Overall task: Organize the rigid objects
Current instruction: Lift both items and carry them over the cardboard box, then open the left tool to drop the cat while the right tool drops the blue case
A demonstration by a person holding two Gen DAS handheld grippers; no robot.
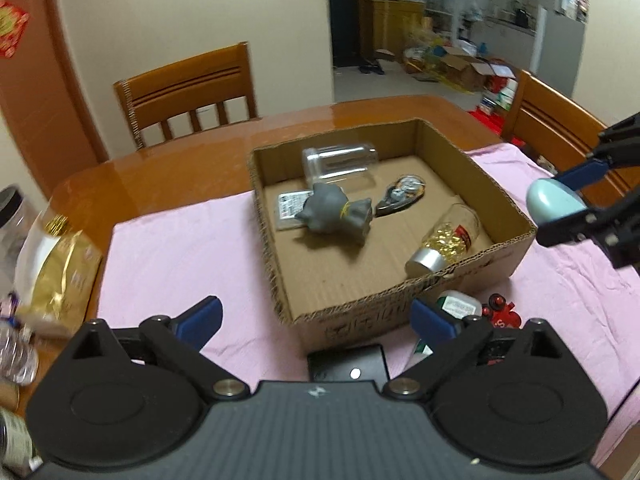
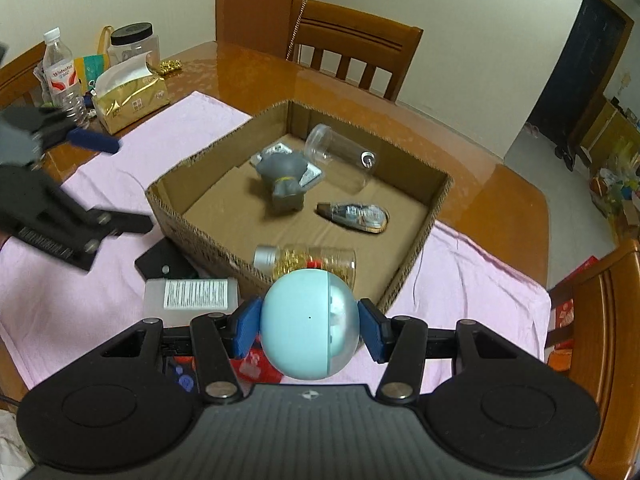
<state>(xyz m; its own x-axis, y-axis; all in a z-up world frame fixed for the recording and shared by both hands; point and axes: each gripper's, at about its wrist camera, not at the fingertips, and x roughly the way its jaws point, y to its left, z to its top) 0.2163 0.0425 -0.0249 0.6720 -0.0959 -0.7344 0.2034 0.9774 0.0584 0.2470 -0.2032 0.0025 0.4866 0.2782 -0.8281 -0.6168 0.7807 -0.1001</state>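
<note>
An open cardboard box (image 1: pixel 400 308) lies on a pink cloth. Inside it are a grey toy figure (image 1: pixel 332 216), a clear plastic jar (image 1: pixel 340 162) on its side, a bottle of gold bits (image 1: pixel 444 242), a packaged item (image 1: pixel 400 196) and a small white packet (image 1: pixel 290 208). My left gripper (image 1: pixel 316 318) is open and holds nothing, just before the box's near wall. My right gripper (image 2: pixel 310 328) is shut on a light blue ball (image 2: pixel 304 320), held above the cloth at the box's near corner. The ball (image 1: pixel 552 202) also shows at the right in the left wrist view.
A black flat block (image 2: pixel 168 264), a white labelled bottle (image 2: pixel 192 296) and a red trinket (image 1: pixel 502 316) lie on the pink cloth (image 1: pixel 180 248) by the box. A gold tissue pack (image 2: pixel 132 100), a water bottle (image 2: pixel 64 76) and a black-lidded jar (image 2: pixel 134 44) stand on the wooden table (image 2: pixel 248 76). Chairs (image 2: pixel 352 52) surround it.
</note>
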